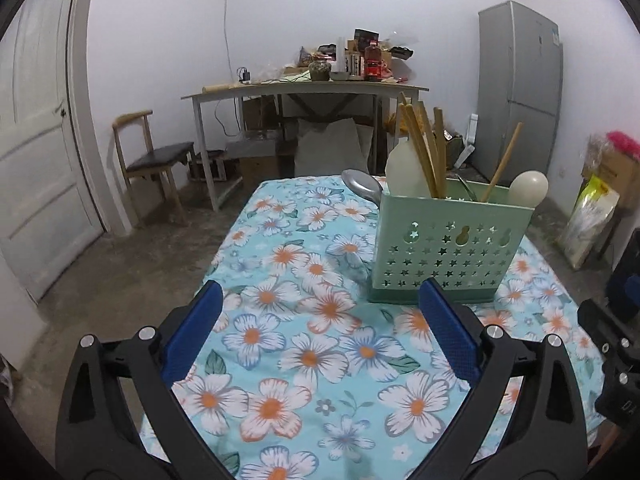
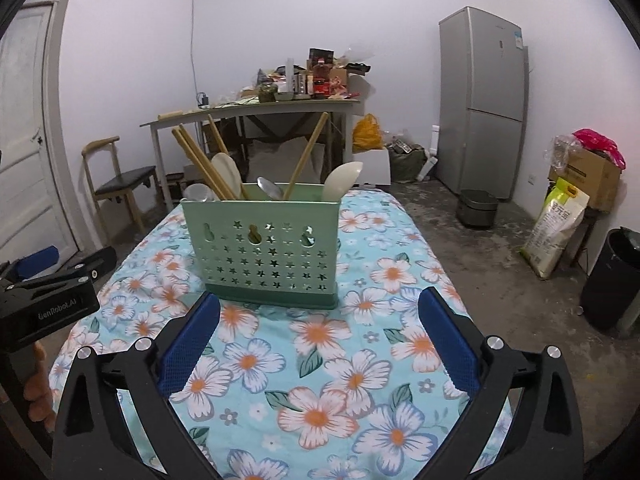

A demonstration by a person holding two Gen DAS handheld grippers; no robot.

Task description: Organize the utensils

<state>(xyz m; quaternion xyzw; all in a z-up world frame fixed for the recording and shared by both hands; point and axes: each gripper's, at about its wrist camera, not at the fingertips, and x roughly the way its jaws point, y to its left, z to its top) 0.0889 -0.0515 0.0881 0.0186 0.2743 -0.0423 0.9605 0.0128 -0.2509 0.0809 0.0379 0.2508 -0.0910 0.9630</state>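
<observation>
A pale green utensil holder [image 1: 444, 244] [image 2: 262, 240] with star-shaped holes stands upright on the floral tablecloth [image 1: 304, 340] [image 2: 320, 380]. Wooden chopsticks [image 1: 420, 148] [image 2: 200, 164], white plastic spoons [image 1: 528, 188] [image 2: 342, 180] and a metal spoon [image 1: 362, 188] [image 2: 270, 189] stick out of it. My left gripper [image 1: 320, 300] hovers open over the cloth, left of and nearer than the holder, with nothing between its blue pads [image 1: 192, 336]. My right gripper [image 2: 318, 308] is open too, just in front of the holder, holding nothing. The left gripper's body [image 2: 48, 304] shows at the left edge of the right wrist view.
Beyond the table stand a cluttered desk [image 1: 304, 88] [image 2: 256, 108], a wooden chair [image 1: 152, 156] [image 2: 120, 180] and a grey fridge [image 1: 520, 88] [image 2: 482, 100]. A rice cooker [image 2: 478, 208], a sack [image 2: 556, 228] and a black bin [image 2: 612, 276] sit on the floor at the right.
</observation>
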